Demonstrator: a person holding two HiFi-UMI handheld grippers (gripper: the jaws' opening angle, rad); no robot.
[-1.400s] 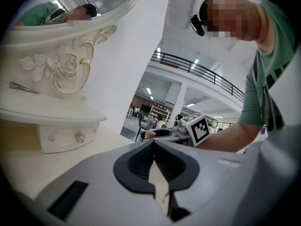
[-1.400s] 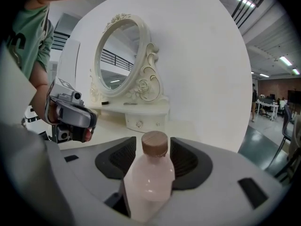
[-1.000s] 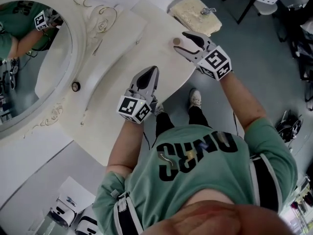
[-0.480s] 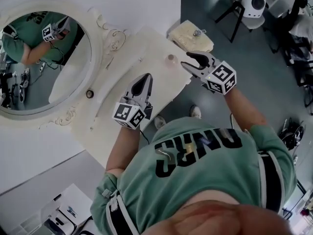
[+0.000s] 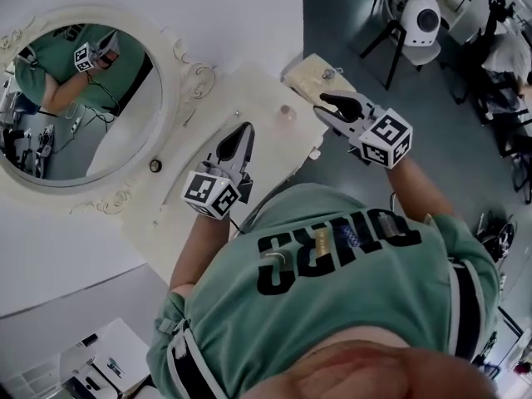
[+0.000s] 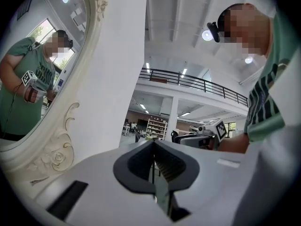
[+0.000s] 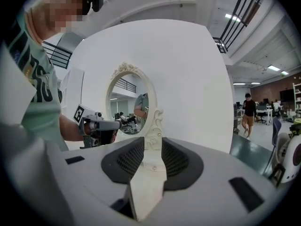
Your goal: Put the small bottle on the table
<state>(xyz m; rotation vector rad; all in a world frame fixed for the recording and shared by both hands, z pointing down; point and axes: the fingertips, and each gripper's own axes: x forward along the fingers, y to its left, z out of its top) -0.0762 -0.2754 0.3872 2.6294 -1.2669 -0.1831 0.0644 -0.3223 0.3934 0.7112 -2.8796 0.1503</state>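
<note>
Since a second ago the right gripper (image 5: 322,106) has drawn back from the small bottle toward the right of the frame. It now hangs past the edge of the dressing table (image 5: 249,94), and its jaws are closing with nothing between them. Its own view shows only the tabletop and the mirror (image 5: 75,115) through the gap. The left gripper (image 5: 247,127) hovers over the middle of the table, clenched tip to tip on nothing.

The small bottle (image 5: 287,112) stands free on the tabletop near the far right corner, just beside the right jaws but apart from them, so the placing looks done and only the retreat remains. That retreat is best made level and straight away from the bottle, without swinging back over it. The left gripper should stay where it is, since the bottle sits close to the table's edge and a nudge could tip it off.

From above, the bottle is hardly more than a round pale top. Its shape, its label and how squarely it stands cannot be made out, and neither gripper view shows it. The metal item on the cushioned stool (image 5: 318,77) beyond is too small to name.
</note>
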